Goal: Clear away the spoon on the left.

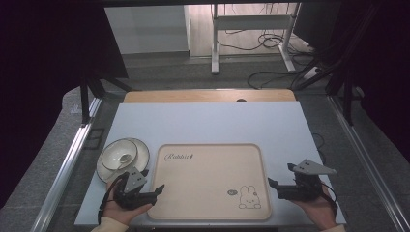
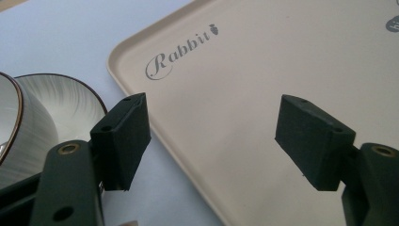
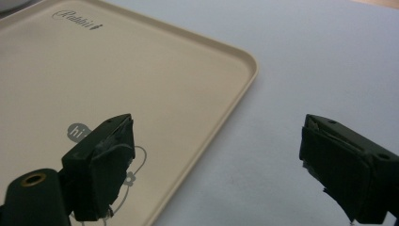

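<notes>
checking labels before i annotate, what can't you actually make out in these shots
- Bowl contents, high view: a small thing lies inside, too small to identify.
- Bowl in the left gripper view: cut off by the left edge, inside hidden.
- Rabbit drawing on tray, right gripper view: mostly covered by the right tool's own jaw.

Two hand-held black grippers, pale sleeve cuffs at the wrists

The left gripper (image 1: 153, 189) and right gripper (image 1: 273, 186) are matte black, each topped by a grey three-cornered plate, with a black cable looping by the hand; the jaws end in blocky black pads (image 2: 123, 136) with small holes, on arms with brass-ringed screw holes
</notes>
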Action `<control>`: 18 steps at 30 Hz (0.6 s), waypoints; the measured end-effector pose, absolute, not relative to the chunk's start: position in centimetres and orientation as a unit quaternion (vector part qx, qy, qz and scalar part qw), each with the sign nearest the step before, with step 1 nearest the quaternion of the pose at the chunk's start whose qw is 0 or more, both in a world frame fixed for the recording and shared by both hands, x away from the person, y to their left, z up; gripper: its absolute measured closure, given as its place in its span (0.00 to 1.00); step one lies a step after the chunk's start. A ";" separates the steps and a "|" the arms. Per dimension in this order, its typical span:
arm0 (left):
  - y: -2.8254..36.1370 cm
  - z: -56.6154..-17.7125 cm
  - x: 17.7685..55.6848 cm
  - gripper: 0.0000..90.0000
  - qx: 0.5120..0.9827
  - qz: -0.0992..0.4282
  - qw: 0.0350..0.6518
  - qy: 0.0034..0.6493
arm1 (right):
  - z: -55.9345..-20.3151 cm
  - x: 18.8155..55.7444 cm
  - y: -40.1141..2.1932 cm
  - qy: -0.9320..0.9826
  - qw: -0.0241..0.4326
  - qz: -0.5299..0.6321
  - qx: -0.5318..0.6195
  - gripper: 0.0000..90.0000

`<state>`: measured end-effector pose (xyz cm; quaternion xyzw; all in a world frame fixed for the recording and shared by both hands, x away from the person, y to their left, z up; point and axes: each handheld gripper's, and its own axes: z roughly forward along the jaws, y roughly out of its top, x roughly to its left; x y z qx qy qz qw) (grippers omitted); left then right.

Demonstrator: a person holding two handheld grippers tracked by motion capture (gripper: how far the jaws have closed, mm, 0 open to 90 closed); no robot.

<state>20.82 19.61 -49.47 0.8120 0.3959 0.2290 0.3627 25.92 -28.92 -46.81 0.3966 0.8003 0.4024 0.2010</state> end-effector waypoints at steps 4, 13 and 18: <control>19.3 -49.5 20.8 0.30 0.816 0.229 0.358 0.392 | -46.9 26.0 -29.1 0.803 0.196 0.400 0.395 0.14; 19.9 -49.5 20.1 0.30 0.817 0.238 0.354 0.387 | -46.8 26.2 -28.6 0.805 0.197 0.399 0.392 0.16; 20.2 -49.4 20.0 0.30 0.814 0.242 0.360 0.387 | -46.7 26.1 -28.6 0.808 0.196 0.397 0.389 0.16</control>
